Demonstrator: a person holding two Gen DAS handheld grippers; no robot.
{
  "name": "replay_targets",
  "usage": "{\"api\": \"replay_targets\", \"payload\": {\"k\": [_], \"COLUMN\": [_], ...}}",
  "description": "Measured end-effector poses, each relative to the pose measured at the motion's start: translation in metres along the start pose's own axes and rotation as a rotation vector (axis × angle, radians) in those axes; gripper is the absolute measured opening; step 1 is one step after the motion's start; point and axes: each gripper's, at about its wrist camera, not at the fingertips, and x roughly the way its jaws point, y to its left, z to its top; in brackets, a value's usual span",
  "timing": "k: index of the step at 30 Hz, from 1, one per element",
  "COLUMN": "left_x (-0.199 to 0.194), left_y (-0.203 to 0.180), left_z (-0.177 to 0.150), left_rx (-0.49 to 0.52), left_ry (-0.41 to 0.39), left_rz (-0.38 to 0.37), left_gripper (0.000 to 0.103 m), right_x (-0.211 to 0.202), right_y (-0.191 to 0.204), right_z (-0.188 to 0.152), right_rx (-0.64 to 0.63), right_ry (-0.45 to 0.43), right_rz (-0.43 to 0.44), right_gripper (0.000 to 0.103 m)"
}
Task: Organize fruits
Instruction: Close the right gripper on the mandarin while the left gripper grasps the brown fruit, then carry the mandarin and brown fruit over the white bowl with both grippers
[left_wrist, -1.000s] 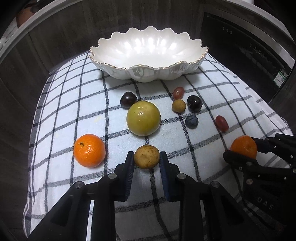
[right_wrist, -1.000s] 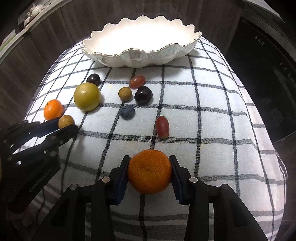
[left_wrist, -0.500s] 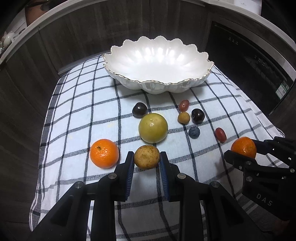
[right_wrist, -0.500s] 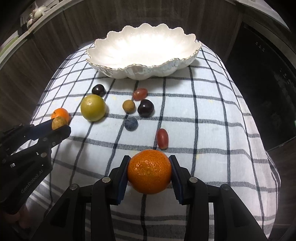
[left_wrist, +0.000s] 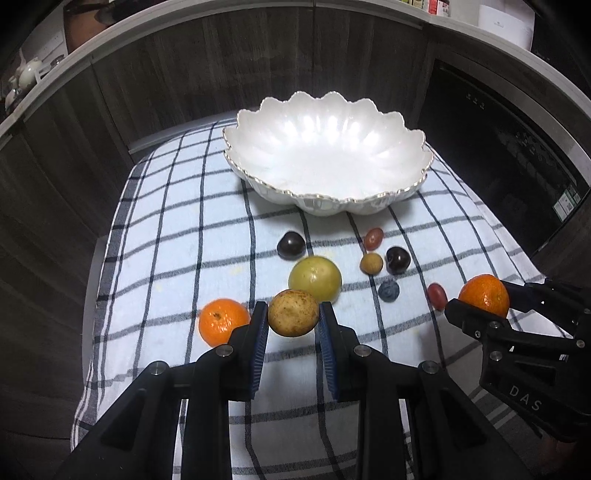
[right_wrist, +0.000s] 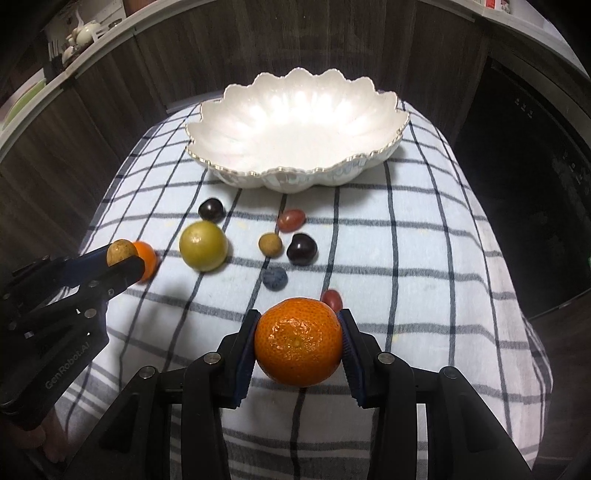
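Note:
My left gripper (left_wrist: 293, 325) is shut on a brown speckled fruit (left_wrist: 293, 312) and holds it above the checked cloth (left_wrist: 177, 229). My right gripper (right_wrist: 298, 350) is shut on a tangerine (right_wrist: 298, 341), also lifted; it shows in the left wrist view (left_wrist: 484, 295). An empty white scalloped bowl (left_wrist: 328, 192) stands at the back. On the cloth lie a second tangerine (left_wrist: 221, 321), a green round fruit (left_wrist: 314, 277), two dark plums (left_wrist: 291, 244) (left_wrist: 398, 259), two red grapes (left_wrist: 373, 238) (left_wrist: 437, 296), a small tan fruit (left_wrist: 371, 263) and a blueberry (left_wrist: 388, 290).
The cloth covers a small round table with dark wood cabinets (left_wrist: 155, 74) behind and to the left. A dark appliance front (left_wrist: 517, 147) stands at the right. The cloth's edges drop off on both sides.
Both grippers have risen and pulled back with their fruits held. The brown fruit and the tangerine have left the cloth. The loose fruits have not moved.

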Motion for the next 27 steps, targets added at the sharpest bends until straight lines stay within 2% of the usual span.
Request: {"api": "replay_targets", "payload": {"k": [10, 27], "left_x": [-0.007, 0.001], "left_y": [-0.002, 0.001], "left_z": [0.025, 0.088], "left_rx": [-0.007, -0.037], "left_ry": [-0.034, -0.079], "left_rz": [0.002, -0.015], "left_gripper": [0.028, 0.028], "right_x": [-0.009, -0.010], "right_y": [-0.013, -0.033], "right_z": [0.029, 0.096], "right_rx": [0.001, -0.017], "right_ry": [-0.050, -0.129], "right_rz": [-0.013, -0.046], "right_gripper": [0.043, 0.043]}}
